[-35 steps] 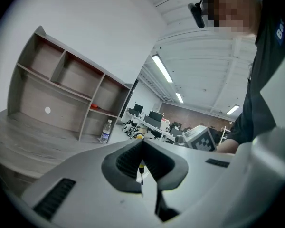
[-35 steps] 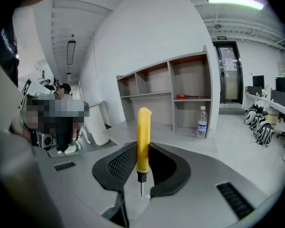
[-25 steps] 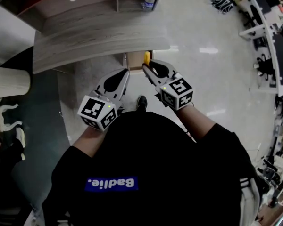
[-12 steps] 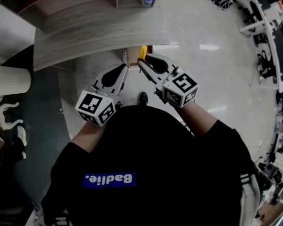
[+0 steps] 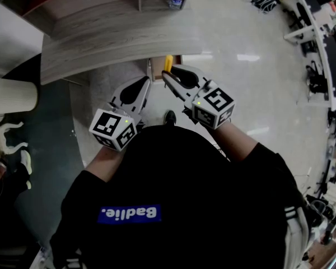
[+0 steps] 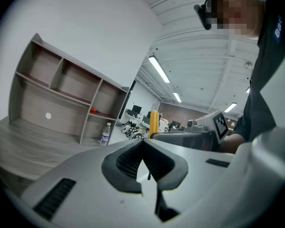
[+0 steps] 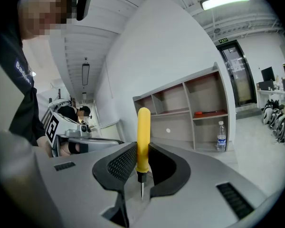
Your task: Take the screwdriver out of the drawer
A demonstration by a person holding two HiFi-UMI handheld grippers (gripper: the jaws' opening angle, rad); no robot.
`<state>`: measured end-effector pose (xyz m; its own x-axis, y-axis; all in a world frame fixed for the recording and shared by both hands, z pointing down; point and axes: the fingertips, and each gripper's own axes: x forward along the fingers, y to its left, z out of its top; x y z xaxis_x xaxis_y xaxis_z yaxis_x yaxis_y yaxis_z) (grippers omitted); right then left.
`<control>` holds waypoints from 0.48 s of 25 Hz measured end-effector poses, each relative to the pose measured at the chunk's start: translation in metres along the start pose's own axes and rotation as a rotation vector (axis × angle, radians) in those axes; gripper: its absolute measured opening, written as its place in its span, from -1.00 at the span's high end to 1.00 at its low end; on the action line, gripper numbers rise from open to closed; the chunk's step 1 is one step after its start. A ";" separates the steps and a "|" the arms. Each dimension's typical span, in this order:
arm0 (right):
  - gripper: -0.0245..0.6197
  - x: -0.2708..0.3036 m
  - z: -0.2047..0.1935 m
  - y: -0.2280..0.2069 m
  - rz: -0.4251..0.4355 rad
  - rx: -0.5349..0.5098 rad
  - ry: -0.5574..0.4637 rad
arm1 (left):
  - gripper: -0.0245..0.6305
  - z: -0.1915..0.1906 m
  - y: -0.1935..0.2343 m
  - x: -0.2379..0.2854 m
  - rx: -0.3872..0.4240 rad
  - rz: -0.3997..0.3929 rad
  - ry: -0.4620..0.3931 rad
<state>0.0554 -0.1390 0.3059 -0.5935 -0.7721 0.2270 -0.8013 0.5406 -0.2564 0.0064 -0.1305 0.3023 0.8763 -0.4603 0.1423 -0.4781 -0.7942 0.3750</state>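
The right tool (image 7: 143, 152) is clamped on the screwdriver (image 7: 143, 132). Its ribbed pads pinch the lower end of the yellow handle from both sides, most of the handle sticks out past the tips, and the short metal blade points back toward the tool's body. Gripping low on the handle, near the blade, probably keeps it from pivoting in the pads.

In the head view the yellow handle shows just beyond the right tool's tips, over the open drawer (image 5: 155, 72) under the counter's (image 5: 117, 38) near edge. Judged from this, the screwdriver is already out of the drawer and held in the air, not resting on anything.

The left tool (image 6: 143, 144) sits just left of the right one with its jaws closed tip to tip and nothing between them. It touches nothing and seems parked out of the way, perhaps ready to push the drawer shut.

Farther off, a shelf (image 7: 190, 113) stands at the counter's far side, with a bottle (image 7: 221, 137) at its right end. The pale floor (image 5: 241, 94) lies to the right.
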 end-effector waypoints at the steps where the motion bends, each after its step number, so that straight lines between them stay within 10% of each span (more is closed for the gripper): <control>1: 0.62 0.000 0.000 0.000 0.000 0.000 0.000 | 0.93 0.000 0.000 -0.001 0.000 0.000 0.000; 12: 0.62 -0.003 -0.003 -0.005 -0.006 0.012 0.010 | 0.93 -0.003 -0.001 0.002 0.007 0.003 0.003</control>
<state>0.0614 -0.1383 0.3095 -0.5898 -0.7716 0.2383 -0.8037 0.5320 -0.2666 0.0088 -0.1293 0.3046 0.8752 -0.4611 0.1460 -0.4807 -0.7957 0.3685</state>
